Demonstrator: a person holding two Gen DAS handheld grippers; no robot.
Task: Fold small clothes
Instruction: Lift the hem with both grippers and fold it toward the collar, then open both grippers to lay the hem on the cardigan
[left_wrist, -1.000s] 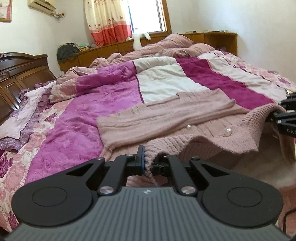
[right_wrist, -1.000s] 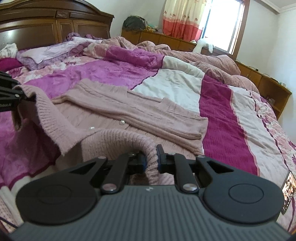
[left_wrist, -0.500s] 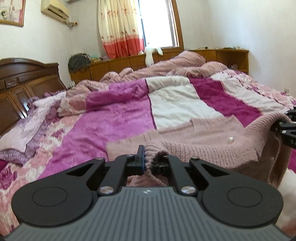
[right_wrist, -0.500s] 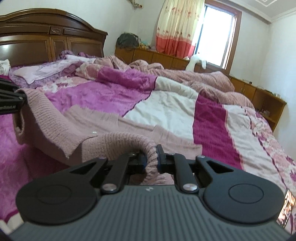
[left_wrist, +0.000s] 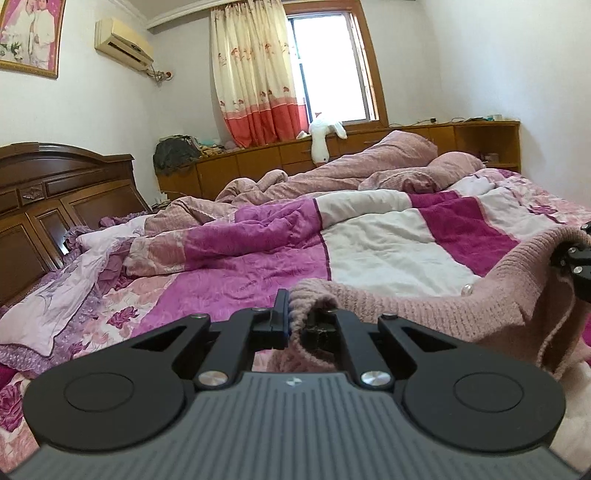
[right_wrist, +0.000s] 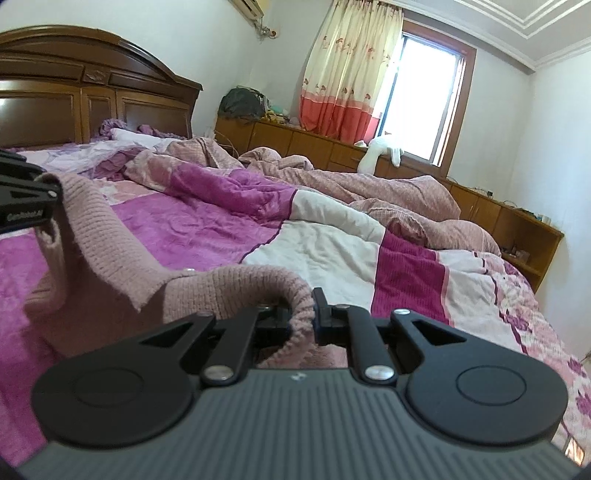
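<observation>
Both grippers have a grip on the same pink knit sweater (left_wrist: 424, 314) here. The left gripper (left_wrist: 295, 321) has its jaws pinched tight on a bunched bit of the ribbed edge, and the right gripper (right_wrist: 301, 317) is doing the same on another part of that edge, jaws clamped with the knit squeezed between them. The edge runs as a band from one gripper to the other, sagging a little in the middle, with the rest of the sweater hanging down below it toward the bed. It's held up at the near edge of the bed (left_wrist: 388, 251), over the magenta and white patchwork quilt (right_wrist: 221, 229). A small pearly button (left_wrist: 467, 289) shows on the knit, near the right gripper's end.

In the left wrist view the right gripper pokes in at the right edge with the sweater draped over its tip, and in the right wrist view the left gripper sits at the left edge the same way.

Further back on the bed there's a rumpled pink blanket (left_wrist: 369, 170) piled toward the far edge. The dark wooden headboard (right_wrist: 92, 96) is off to the left, and a white plush toy (left_wrist: 321, 138) leans on the low cabinet under the window, next to the curtain (left_wrist: 255, 70).
</observation>
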